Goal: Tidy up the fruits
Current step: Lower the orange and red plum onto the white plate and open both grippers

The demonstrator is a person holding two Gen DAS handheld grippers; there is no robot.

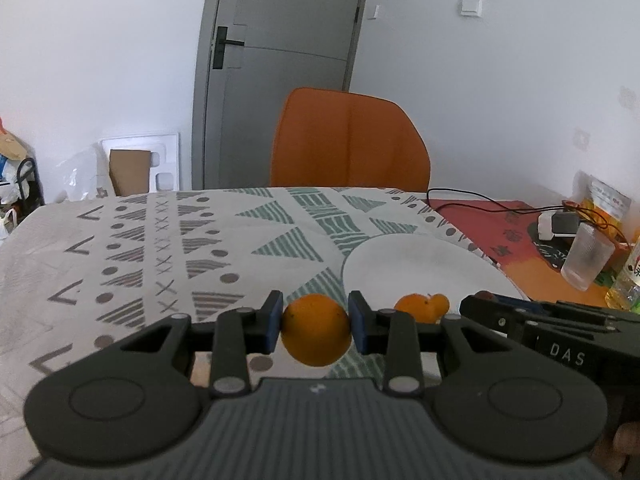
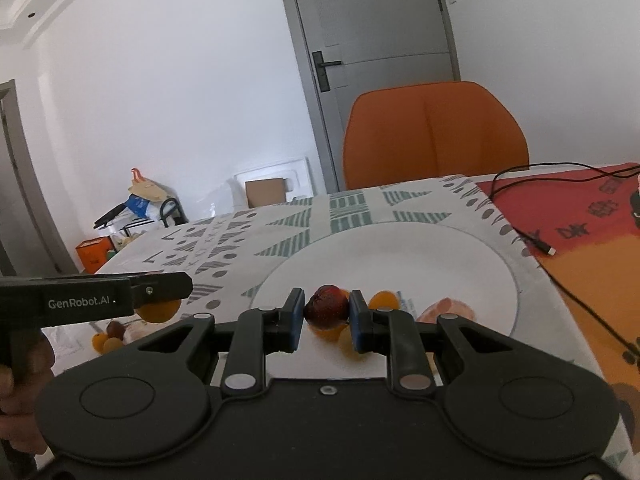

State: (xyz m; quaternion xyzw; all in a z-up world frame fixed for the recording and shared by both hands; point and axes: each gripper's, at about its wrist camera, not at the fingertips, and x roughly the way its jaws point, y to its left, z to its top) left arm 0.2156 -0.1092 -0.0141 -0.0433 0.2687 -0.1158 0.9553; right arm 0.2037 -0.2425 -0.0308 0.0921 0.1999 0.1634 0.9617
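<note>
My left gripper (image 1: 316, 322) is shut on an orange (image 1: 316, 330) and holds it above the patterned tablecloth, left of the white plate (image 1: 420, 264). My right gripper (image 2: 326, 314) is shut on a dark red fruit (image 2: 326, 307) and holds it over the near part of the white plate (image 2: 400, 256). Small orange fruits (image 2: 383, 300) and a pink fruit (image 2: 444, 307) lie on the plate under and beside it. Orange fruit on the plate (image 1: 422, 307) shows in the left wrist view too. The left gripper with its orange (image 2: 158, 310) shows at the left of the right wrist view.
More small fruits (image 2: 110, 338) lie on the tablecloth left of the plate. An orange chair (image 1: 348, 144) stands behind the table. A black cable (image 2: 532, 240) runs over the red mat. A ribbed plastic cup (image 1: 586, 258) and packets stand at the right.
</note>
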